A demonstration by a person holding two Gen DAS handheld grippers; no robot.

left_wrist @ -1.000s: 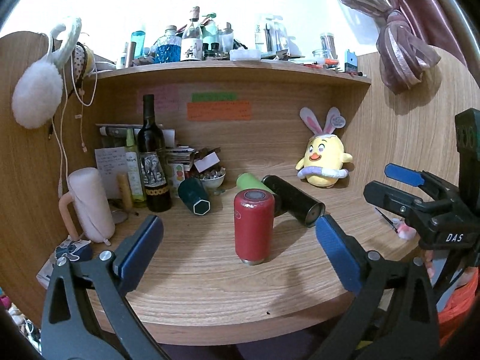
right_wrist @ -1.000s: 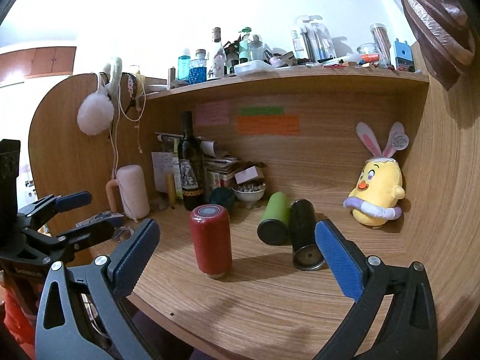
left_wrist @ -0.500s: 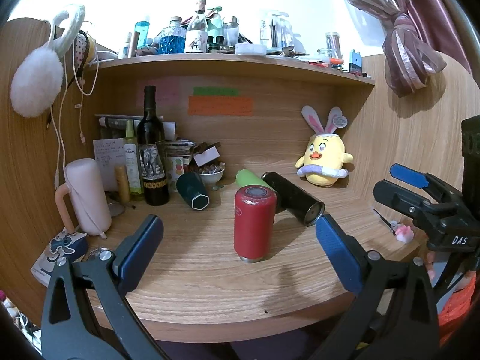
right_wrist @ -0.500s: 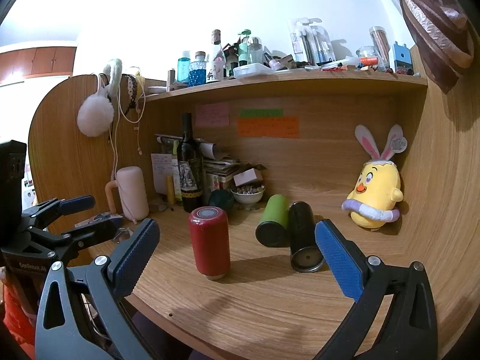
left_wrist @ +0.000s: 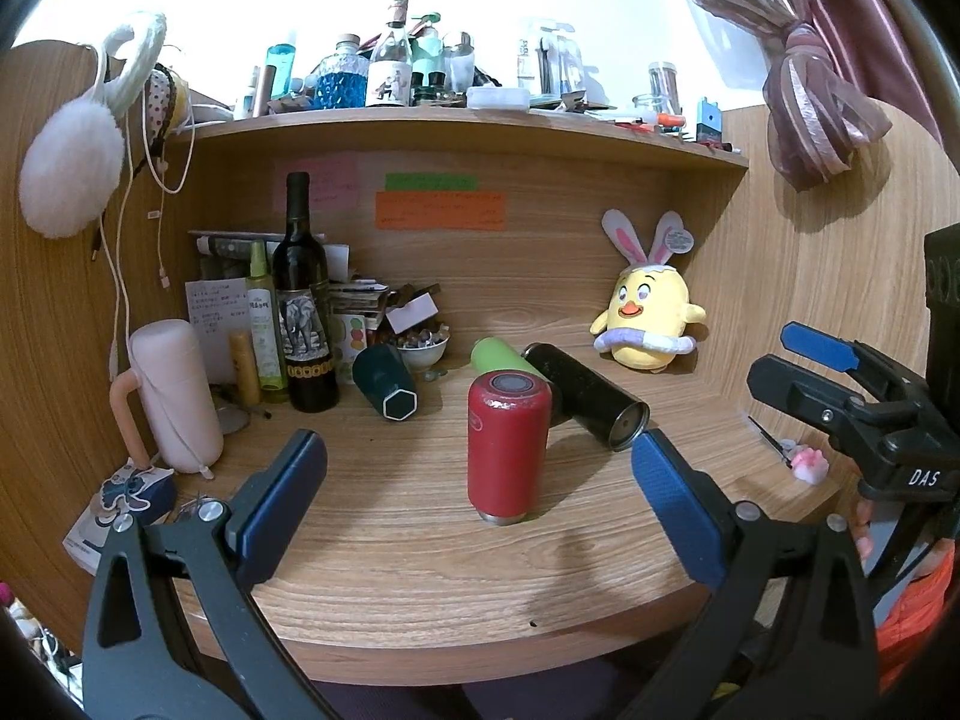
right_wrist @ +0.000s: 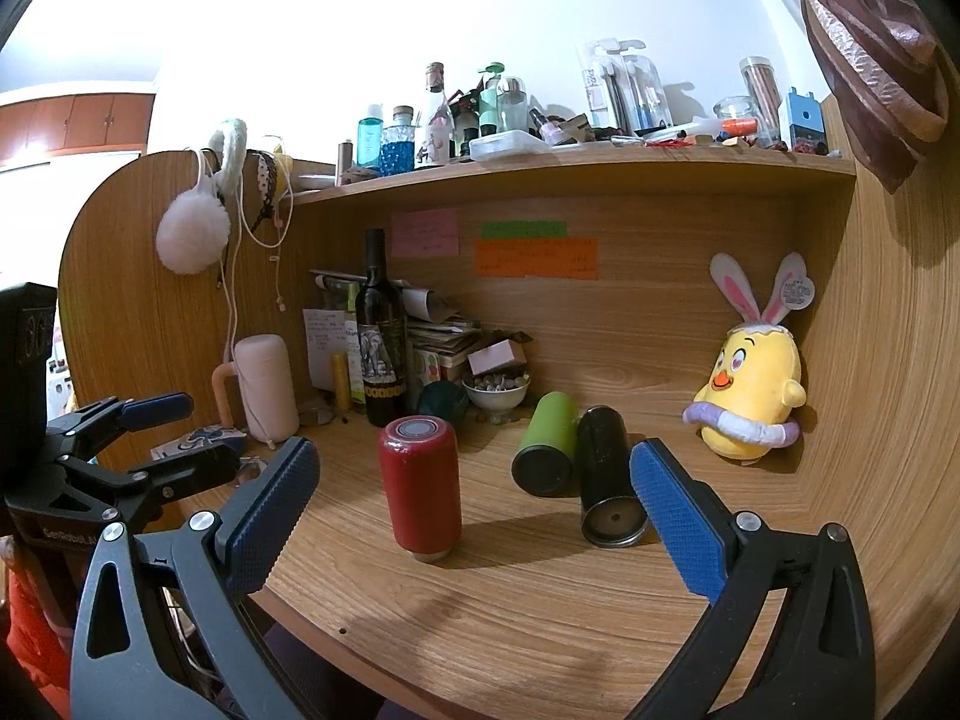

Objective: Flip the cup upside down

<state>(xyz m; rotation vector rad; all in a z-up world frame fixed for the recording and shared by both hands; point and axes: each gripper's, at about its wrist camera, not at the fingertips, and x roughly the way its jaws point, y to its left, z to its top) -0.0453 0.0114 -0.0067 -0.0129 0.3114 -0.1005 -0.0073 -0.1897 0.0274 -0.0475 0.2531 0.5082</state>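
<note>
A red cup (left_wrist: pixel 507 445) stands mouth-down on the wooden desk (left_wrist: pixel 420 570), its grey base disc facing up; it also shows in the right wrist view (right_wrist: pixel 422 491). My left gripper (left_wrist: pixel 477 501) is open and empty, in front of the red cup and apart from it. My right gripper (right_wrist: pixel 474 510) is open and empty, back from the desk's front edge, the red cup left of its centre. Each gripper shows in the other's view, the right gripper (left_wrist: pixel 840 384) at the right and the left gripper (right_wrist: pixel 138 444) at the left.
A green cup (right_wrist: pixel 543 444) and a black cup (right_wrist: pixel 606 483) lie on their sides behind the red one. A dark teal cup (left_wrist: pixel 387 381) lies near a wine bottle (left_wrist: pixel 303 306), a small bowl (right_wrist: pixel 497 393) and a pink mug (left_wrist: pixel 174 396). A yellow chick plush (right_wrist: pixel 750 396) sits at the back right.
Both grippers have drawn back a little from the desk and tilted slightly. The red cup has not moved.
</note>
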